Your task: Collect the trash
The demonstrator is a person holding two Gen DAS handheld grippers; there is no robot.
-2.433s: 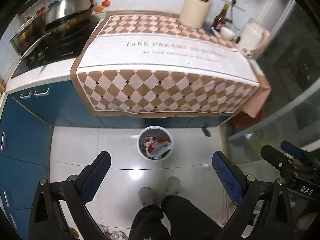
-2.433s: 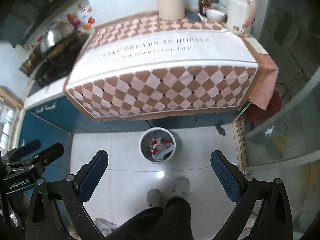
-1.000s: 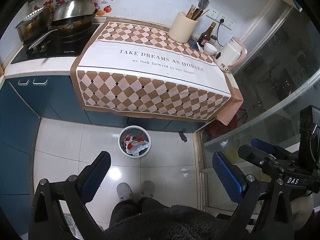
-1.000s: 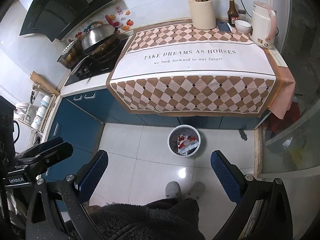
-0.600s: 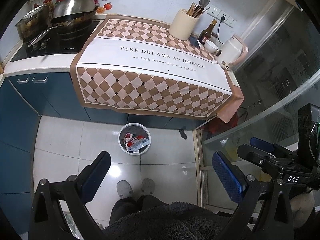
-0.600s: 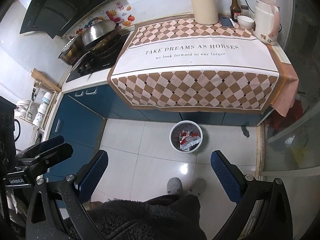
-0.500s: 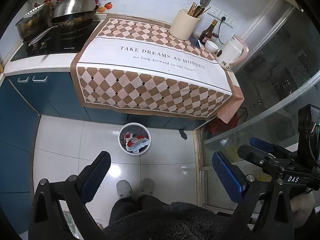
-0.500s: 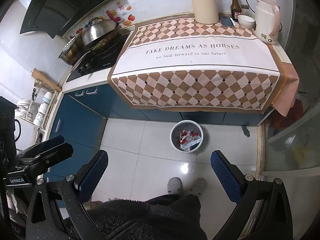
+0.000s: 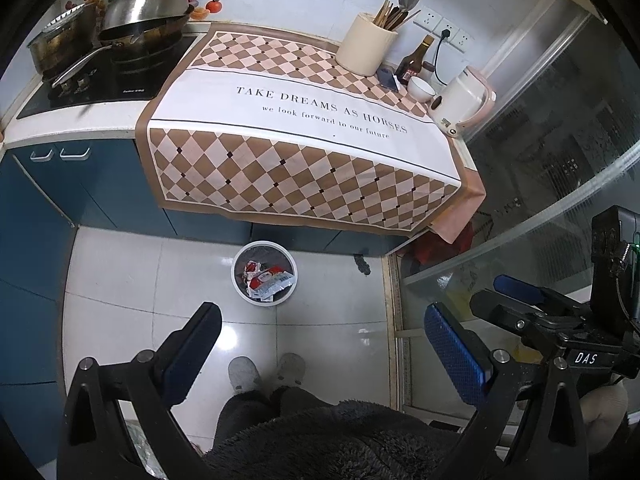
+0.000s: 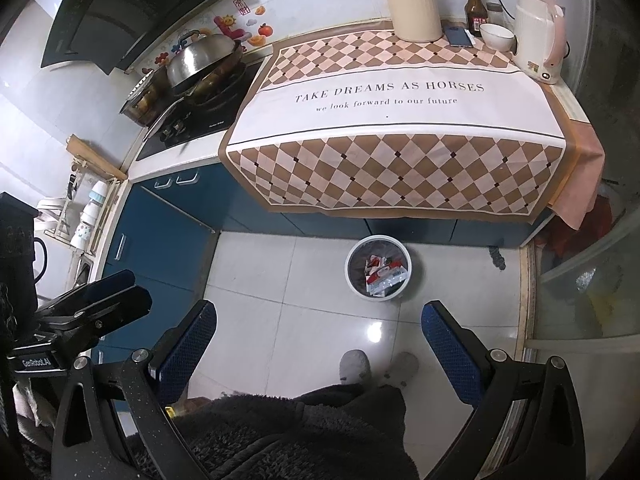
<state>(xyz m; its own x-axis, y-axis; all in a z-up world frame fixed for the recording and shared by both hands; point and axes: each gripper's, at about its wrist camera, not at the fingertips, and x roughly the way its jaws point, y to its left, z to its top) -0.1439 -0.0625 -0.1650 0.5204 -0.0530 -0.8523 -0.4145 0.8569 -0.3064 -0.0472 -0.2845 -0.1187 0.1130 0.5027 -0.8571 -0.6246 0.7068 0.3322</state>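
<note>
Hardly anything has moved: both tongs, left (image 9: 320, 344) and right (image 10: 318, 338), gape empty; bin (image 9: 265, 272) mid-frame holds wrappers (image 9: 267, 278).

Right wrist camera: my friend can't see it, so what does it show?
Looking down between the open, empty right gripper, a white trash bin holding wrappers stands on the tiled floor below a counter with a checkered cloth. A wok sits on the stove.

The wrappers (image 9: 266, 278) in the bin (image 9: 265, 272) are too small to read, and whatever lies under them is hidden. At six o'clock a dark fleece garment (image 10: 288, 436) covers the person's legs above the slippers (image 10: 354, 364). The cloth (image 9: 304, 152) hides the worktop beneath it.
</note>
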